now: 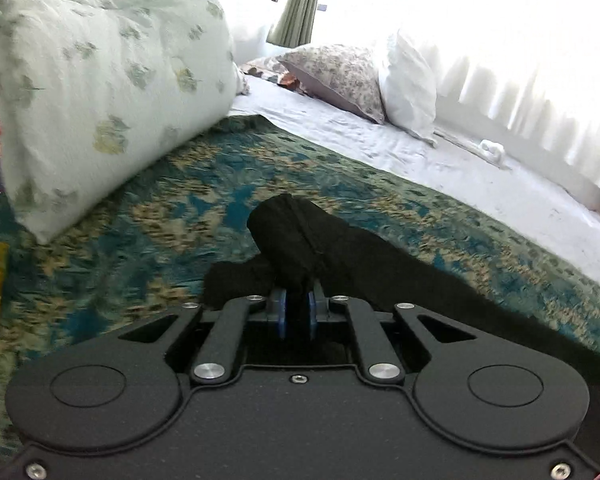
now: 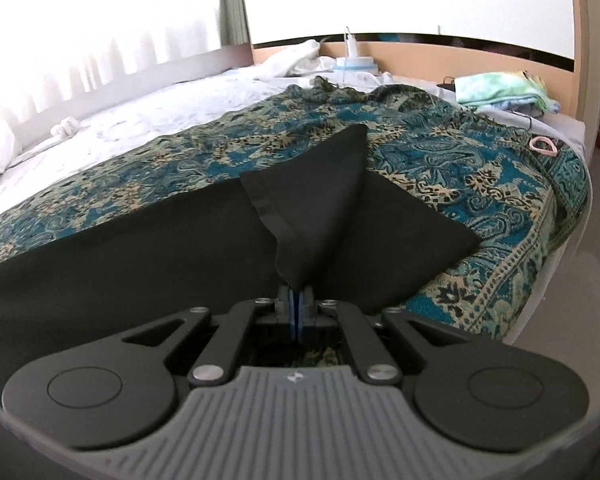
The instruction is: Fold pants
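Black pants (image 1: pixel 412 280) lie across a teal and gold patterned bedspread (image 1: pixel 180 208). My left gripper (image 1: pixel 298 300) is shut on a bunched end of the pants, and the cloth rises in a dark fold above the blue pads. In the right wrist view the pants (image 2: pixel 140 248) stretch to the left over the same bedspread (image 2: pixel 440 152). My right gripper (image 2: pixel 297 300) is shut on a corner of the pants, which stands up as a lifted triangle of cloth with a hem on its left side.
A large leaf-print pillow (image 1: pixel 100 92) rests at the left. Two more pillows (image 1: pixel 380 80) lean at the far side on a white sheet (image 1: pixel 440 160). Folded cloth (image 2: pixel 500 88) and a pink ring (image 2: pixel 542 146) lie near the bed's right edge, with floor (image 2: pixel 572 300) beyond it.
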